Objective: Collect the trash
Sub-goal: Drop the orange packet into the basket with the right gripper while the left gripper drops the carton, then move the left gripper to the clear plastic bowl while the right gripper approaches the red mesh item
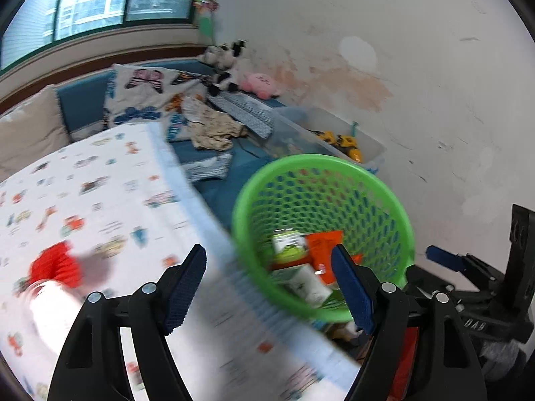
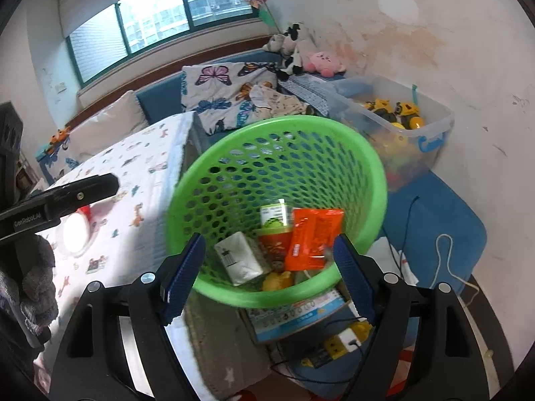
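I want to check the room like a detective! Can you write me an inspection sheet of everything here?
Surface: table under a cartoon-print cloth.
Job's things: green mesh basket holds an orange wrapper, white carton and green-label box.
Clutter: red-capped bottle on the table.
Grippers: left gripper open, empty; right gripper open, empty.
Cables: black cable, white cord.
Surroundings: toy bin, pink plush, window.

My table (image 2: 147, 153) wears a white cloth printed with small cartoon figures. On its left part lies a red-capped white thing (image 1: 55, 277), perhaps a bottle; blur hides its shape. To the table's right, a green mesh basket (image 2: 364, 153) stands over a printed box (image 2: 301, 314) on the blue floor mat (image 2: 444, 214).
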Available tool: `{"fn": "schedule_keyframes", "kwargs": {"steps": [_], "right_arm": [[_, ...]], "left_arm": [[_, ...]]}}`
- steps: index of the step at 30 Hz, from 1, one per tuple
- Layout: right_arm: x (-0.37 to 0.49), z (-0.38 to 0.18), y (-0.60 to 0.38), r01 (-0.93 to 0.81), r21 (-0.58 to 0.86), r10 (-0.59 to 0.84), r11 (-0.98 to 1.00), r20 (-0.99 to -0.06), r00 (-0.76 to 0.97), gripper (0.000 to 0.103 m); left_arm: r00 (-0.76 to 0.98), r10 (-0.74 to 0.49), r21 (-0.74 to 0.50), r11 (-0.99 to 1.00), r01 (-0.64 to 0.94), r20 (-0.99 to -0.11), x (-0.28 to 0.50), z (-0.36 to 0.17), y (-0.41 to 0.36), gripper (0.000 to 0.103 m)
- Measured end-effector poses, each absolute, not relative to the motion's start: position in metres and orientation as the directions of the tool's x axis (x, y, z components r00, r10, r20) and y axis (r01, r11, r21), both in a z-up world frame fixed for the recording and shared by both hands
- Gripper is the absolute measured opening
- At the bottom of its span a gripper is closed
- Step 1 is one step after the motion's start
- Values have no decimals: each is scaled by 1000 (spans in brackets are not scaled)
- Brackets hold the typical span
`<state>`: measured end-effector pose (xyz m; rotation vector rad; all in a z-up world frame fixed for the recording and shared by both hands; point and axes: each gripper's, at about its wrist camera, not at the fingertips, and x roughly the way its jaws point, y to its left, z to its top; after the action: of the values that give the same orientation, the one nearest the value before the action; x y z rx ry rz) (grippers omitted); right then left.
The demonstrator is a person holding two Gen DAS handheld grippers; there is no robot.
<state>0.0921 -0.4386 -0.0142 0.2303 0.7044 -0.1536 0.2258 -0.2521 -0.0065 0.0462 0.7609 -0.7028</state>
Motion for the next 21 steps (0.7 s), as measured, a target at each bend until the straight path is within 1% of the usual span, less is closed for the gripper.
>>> {"fn": "schedule_keyframes", "kwargs": {"steps": [6,9,11,13,17,21], "right_arm": [[96,-7,-414,169,159,-28,973,-644,765,80],[101,-6,-402,142,164,-3,976,-642,766,81],[104,-5,-393,120,162,12,979,-640,768,81],[108,-4,-385,100,163,27,982,-637,770,81],[115,-5,-370,64,173,62,983,-636,769,82],[124,-8,-357,34,176,89,984,-642,762,82]], "left_arm": [[601,-475,-173,854,490,-643,224,-11,-188,74],[635,-424,-162,889,428,-646,228,-16,-156,81],[655,-387,-137,906,399,-649,230,-20,-138,83],[677,-345,-101,922,373,-651,232,-23,-126,90],[710,-261,-8,941,338,-654,236,-31,-106,93],[691,-248,5,939,343,-679,244,-43,-97,93]]}}
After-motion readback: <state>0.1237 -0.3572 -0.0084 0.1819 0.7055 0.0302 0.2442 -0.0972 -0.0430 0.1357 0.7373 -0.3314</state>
